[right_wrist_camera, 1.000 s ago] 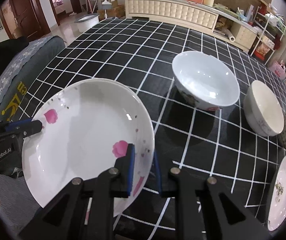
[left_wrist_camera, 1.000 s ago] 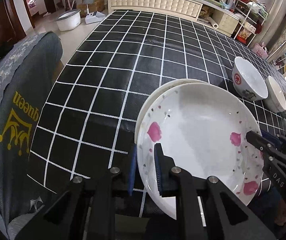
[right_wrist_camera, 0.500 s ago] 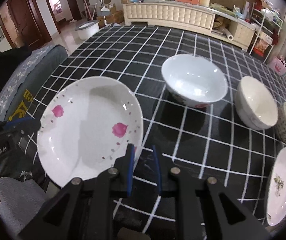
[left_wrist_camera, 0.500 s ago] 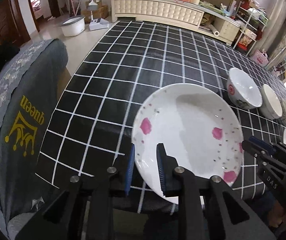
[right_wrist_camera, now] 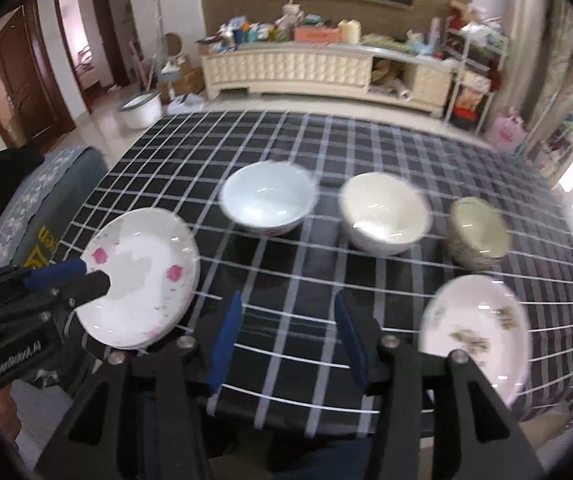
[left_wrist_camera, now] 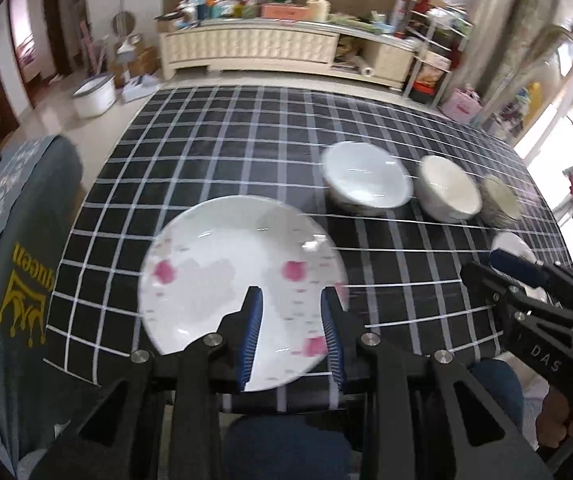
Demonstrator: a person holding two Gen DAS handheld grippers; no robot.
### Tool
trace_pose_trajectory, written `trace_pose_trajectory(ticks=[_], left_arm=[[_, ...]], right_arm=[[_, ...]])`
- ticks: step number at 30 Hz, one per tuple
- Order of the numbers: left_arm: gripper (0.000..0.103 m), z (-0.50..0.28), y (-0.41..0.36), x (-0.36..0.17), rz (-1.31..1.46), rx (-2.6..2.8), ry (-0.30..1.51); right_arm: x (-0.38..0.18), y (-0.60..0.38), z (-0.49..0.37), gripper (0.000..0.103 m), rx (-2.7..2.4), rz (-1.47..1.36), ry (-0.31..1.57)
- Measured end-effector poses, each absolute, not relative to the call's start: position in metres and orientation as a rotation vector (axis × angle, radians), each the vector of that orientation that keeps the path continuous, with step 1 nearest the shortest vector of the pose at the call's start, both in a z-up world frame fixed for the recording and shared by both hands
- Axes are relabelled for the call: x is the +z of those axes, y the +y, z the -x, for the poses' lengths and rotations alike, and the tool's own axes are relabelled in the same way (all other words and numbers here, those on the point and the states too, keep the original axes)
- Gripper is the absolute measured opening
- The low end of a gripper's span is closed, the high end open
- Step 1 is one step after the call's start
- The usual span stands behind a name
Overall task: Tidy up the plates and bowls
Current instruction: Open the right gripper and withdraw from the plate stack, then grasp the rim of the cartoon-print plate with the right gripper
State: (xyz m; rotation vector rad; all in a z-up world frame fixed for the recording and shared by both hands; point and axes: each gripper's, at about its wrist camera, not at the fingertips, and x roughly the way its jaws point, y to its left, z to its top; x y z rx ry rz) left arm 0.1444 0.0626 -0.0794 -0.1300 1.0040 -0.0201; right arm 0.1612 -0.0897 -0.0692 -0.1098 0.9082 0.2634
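On the near left part of the black checked tablecloth [left_wrist_camera: 246,144] lay the pink-flowered plate [left_wrist_camera: 222,264], flat on the cloth; in the right wrist view a second rim showed beneath it, so it appeared to rest on another plate, though blur prevented certainty. The left gripper [left_wrist_camera: 292,332] stood over the plate's near edge with its blue-padded fingers [left_wrist_camera: 251,340] spread apart and nothing between them. No contact with the plate could be confirmed. The right gripper [right_wrist_camera: 286,340] was likewise released, its jaws wide, positioned above bare cloth between the pink-flowered plate and the green-patterned plate [right_wrist_camera: 474,332], gripping nothing. In the left wrist view the right gripper appeared at the right edge, apart from the plate.

Beyond the plates, three bowls stood in a row across the middle of the table. The white bowl [right_wrist_camera: 268,204] was leftmost, upright, with a red mark low on its outer wall. The cream bowl [right_wrist_camera: 384,212] stood just beside it to the right, not touching. The speckled bowl [right_wrist_camera: 478,234] was farthest right, tilted toward the camera. The green-patterned plate lay near the front right corner, in front of the speckled bowl.

A grey cushioned seat [left_wrist_camera: 10,264] bearing yellow lettering stood against the table's left side. A cream sideboard [right_wrist_camera: 290,70] crowded with articles ran along the far wall. Both views were motion-blurred.
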Motion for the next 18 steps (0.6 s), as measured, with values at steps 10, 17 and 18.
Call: trace_pose_trajectory(ticks=[10,17,18], left_arm=[[0.039,-0.138,-0.028,-0.059,0.055,-0.167,0.959],[0.041,-0.147,-0.083,-0.054,0.016,-0.236,0.951],[0.041,-0.148,-0.087,-0.055,0.013,-0.241,0.953]], right_arm=[[-0.052,-0.174,-0.145,0.074,0.119,0.043,0.875],[-0.052,-0.229,-0.138,0.075,0.047,-0.018,0.881],[-0.053,-0.237,-0.139,0.075,0.037,-0.031,0.88]])
